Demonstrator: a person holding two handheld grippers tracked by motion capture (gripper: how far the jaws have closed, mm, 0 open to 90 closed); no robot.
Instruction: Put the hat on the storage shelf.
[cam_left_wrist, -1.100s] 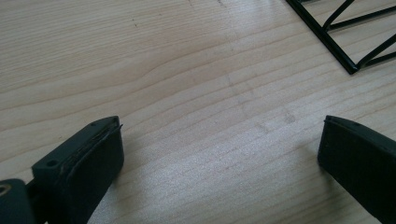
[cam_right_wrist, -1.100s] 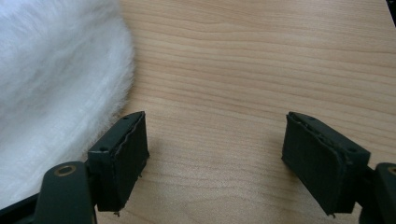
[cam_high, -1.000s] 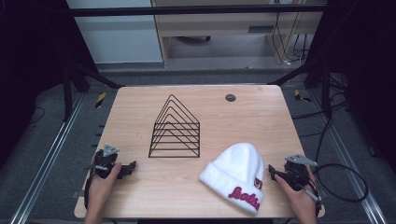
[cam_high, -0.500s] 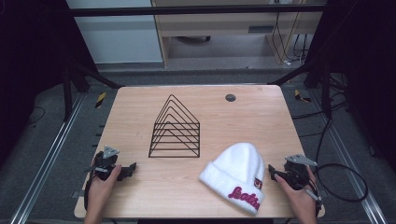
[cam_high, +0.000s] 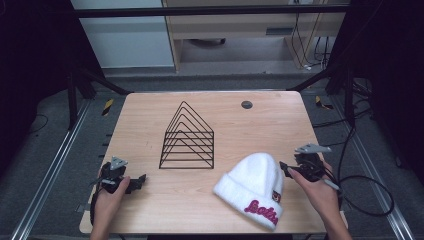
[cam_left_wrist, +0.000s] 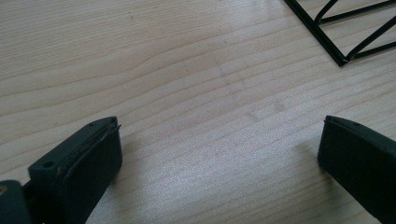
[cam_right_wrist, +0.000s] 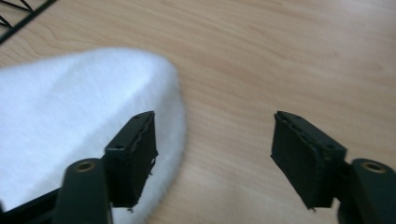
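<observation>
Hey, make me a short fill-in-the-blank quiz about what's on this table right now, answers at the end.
1. The beanie on the wooden table is mostly ____ in colour.
2. The black wire rack has a profile shaped like a ____.
3. The hat lies nearer the ____ gripper than the other gripper.
4. Both grippers' fingers stand ____, with nothing between them.

Missing words: white; triangle; right; open
</observation>
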